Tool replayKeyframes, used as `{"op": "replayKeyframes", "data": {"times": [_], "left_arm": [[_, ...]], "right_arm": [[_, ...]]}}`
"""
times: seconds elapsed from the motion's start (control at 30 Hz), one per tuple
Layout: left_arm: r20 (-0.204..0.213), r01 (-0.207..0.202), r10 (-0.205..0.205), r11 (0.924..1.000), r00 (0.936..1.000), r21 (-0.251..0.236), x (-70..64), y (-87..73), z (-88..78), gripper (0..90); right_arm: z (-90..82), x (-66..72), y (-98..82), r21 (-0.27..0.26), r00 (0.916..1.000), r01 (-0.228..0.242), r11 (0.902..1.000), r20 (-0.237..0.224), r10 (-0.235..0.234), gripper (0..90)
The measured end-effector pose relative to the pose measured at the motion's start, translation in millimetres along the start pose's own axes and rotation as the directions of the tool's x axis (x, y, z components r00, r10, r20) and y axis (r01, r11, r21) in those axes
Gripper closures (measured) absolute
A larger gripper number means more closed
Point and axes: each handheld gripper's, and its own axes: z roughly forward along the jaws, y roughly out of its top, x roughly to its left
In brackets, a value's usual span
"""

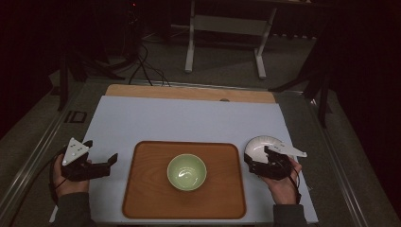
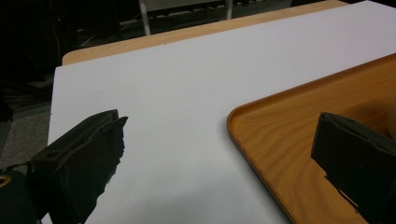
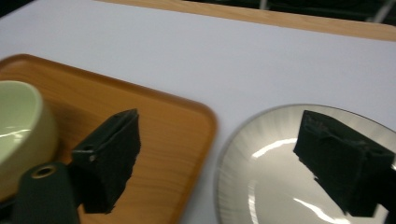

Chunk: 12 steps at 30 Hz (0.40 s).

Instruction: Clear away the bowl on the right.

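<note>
1. So the setup was a wooden surface (image 1: 189, 92) with a big white sheet (image 1: 189, 120) laid over most of it, and a strip of bare wood showed along the far edge.
2. A rounded wooden tray (image 1: 142, 189) sat on the sheet, near the person's edge and about centred between the two hands.
3. A pale green bowl (image 1: 187, 171) stood upright in the middle of the tray, and from the high view it looked empty inside.
4. The left claw (image 1: 101, 163) was on the sheet just left of the tray, lying low and pointing toward it. Its jaws were spread wide apart with nothing between them; in the left gripper view one jaw was over the white sheet and the other over the tray's near corner (image 2: 280, 140).
5. The left hand (image 1: 66, 182) gripped it from behind, with the grey triangular plate (image 1: 74, 150) on top.
6. The right claw (image 1: 257, 158) was just right of the tray, over a white ribbed plate (image 1: 259, 143) that lay on the sheet beside the tray, not on it.
7. In the right gripper view the jaws were wide open, one over the tray and one over the plate (image 3: 275, 163). Hard to say if that jaw actually touched the plate, since the view was pretty dim, but it wasn't clamping anything.
8. The right hand (image 1: 283, 187) held that claw from below.
</note>
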Motion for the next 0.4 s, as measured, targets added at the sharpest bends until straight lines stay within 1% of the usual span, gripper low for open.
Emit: {"op": "replayKeyframes", "data": {"times": [0.03, 0.1, 0.13, 0.27, 0.4], "left_arm": [[0.000, 0.000, 0.000, 1.0000, 1.0000, 0.000, 0.0, 0.0, -0.1, 2.5], [0.000, -0.001, 0.001, 1.0000, 1.0000, 0.001, 0.0, -0.1, 0.0, 2.5], [0.001, -0.001, 0.001, 1.0000, 1.0000, 0.002, 0.0, -0.1, 0.1, 2.5], [0.000, -0.001, 0.001, 1.0000, 1.0000, 0.005, -0.3, -0.2, 0.7, 2.5], [0.000, -0.006, 0.006, 0.9998, 1.0000, 0.021, -0.7, -0.9, 2.9, 2.5]], "right_arm": [[-1.3, -3.4, -1.5, -0.003, 0.9999, -0.001, 1.0000, 0.014, 0.001, 10.7], [-2.1, -5.0, -2.2, -0.004, 0.9998, -0.003, 1.0000, 0.021, 0.003, 10.1], [-3.8, -9.1, -4.3, 0.000, 0.9988, -0.003, 1.0000, 0.049, 0.003, 9.8], [-2.7, -14.4, -9.8, 0.010, 0.9953, -0.004, 0.9999, 0.097, 0.003, 10.1], [-0.5, -18.8, -16.2, 0.009, 0.9943, -0.034, 0.9994, 0.101, 0.033, 10.2]]}}
